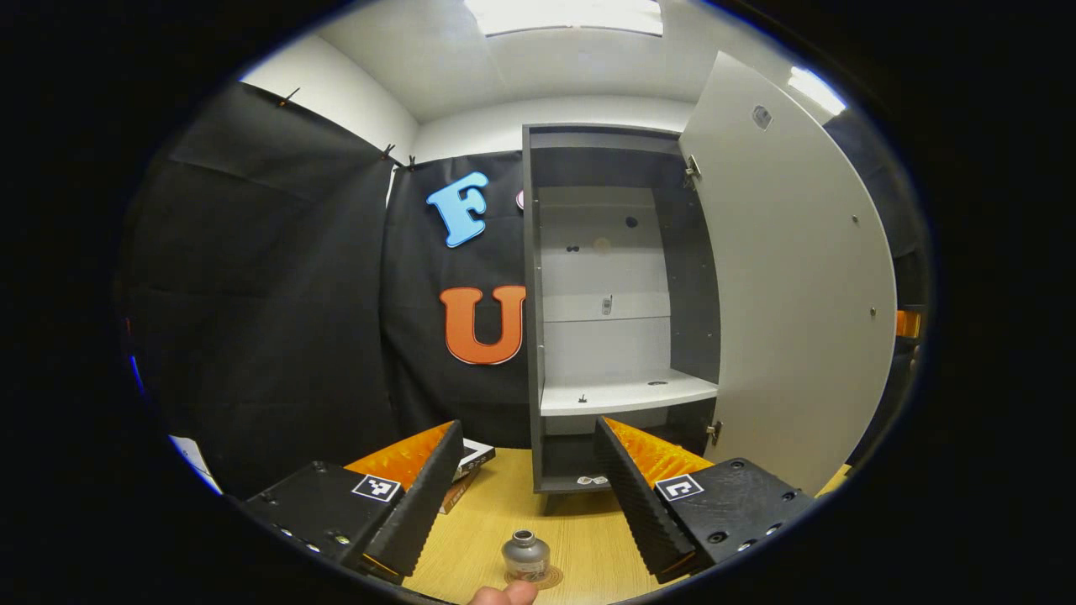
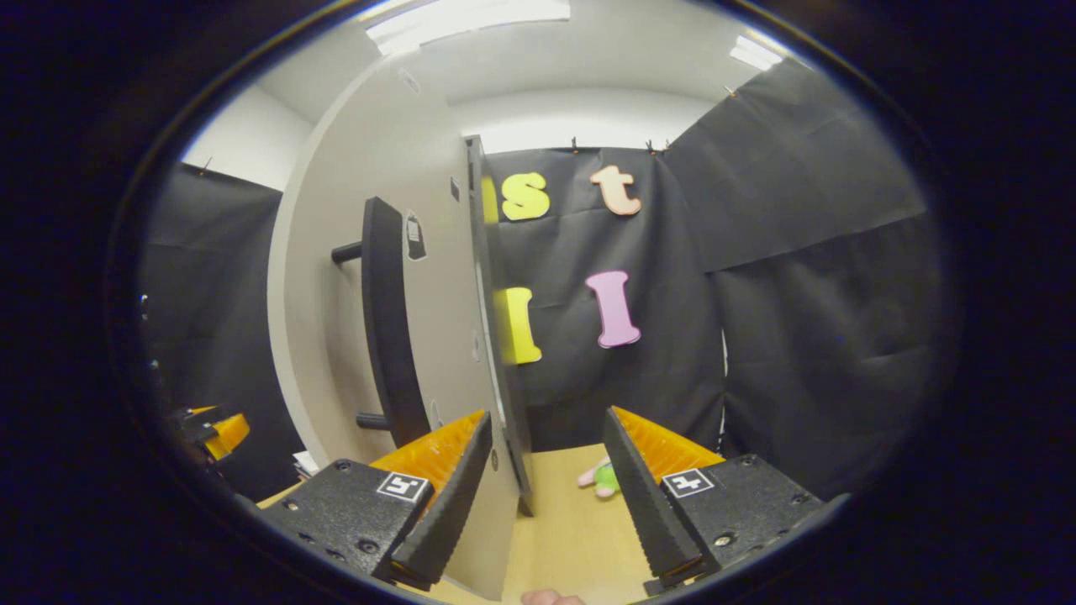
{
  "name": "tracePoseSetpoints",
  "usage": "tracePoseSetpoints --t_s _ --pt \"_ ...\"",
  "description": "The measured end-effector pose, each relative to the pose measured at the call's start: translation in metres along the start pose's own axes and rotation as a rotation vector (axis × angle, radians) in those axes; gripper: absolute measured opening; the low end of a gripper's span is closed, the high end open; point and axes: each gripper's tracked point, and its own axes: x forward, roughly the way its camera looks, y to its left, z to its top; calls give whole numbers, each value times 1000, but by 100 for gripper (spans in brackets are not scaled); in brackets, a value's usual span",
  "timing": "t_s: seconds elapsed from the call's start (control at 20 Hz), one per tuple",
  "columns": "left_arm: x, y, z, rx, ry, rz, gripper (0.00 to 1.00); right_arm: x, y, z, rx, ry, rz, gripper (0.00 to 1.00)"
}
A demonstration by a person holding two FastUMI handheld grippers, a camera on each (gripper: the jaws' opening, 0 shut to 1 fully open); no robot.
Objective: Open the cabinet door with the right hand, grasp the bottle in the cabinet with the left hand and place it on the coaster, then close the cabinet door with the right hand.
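Resting on the coaster (image 1: 546,578) on the bench (image 1: 580,529), the bottle (image 1: 525,555) sits between the released left claw (image 1: 525,496) fingers. The right claw (image 2: 546,496), also released, straddles the open cabinet door (image 2: 395,277) edge. Swinging the door carelessly risks pinching or slipping.

The hand-held gripper (image 1: 528,491) hangs with fingers spread above the bottle (image 1: 525,556) standing on its coaster (image 1: 552,577); the cabinet door (image 1: 790,277) stands open.
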Motion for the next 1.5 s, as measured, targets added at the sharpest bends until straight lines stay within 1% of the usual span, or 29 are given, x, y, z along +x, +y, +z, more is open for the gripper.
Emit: tracePoseSetpoints --t_s 0.1,0.4,0.75,1.0,1.2,1.3,1.35,1.4,1.5 --pt "-1 2 -2 -4 3 -2 94 1 18 -3 0 9 37 87" --pt "-1 17 -6 -7 4 -3 94 10 69 -9 -51 19 129 87" --pt "3 30 -11 -13 14 -8 94 29 129 -19 -45 28 216 87" --pt "3 44 -11 -16 7 2 94 62 181 -25 -61 40 308 87" --pt "3 59 -14 -23 18 24 94 106 224 -32 -24 51 369 88" --pt "2 66 -12 -25 15 38 94 120 242 -37 -22 55 378 88" --pt "1 69 -13 -28 15 44 94 124 249 -39 -26 50 383 83" --pt "1 71 -15 -32 17 49 94 127 250 -39 -32 41 382 88" --pt "1 74 -18 -40 22 56 94 131 251 -41 -39 41 379 88"
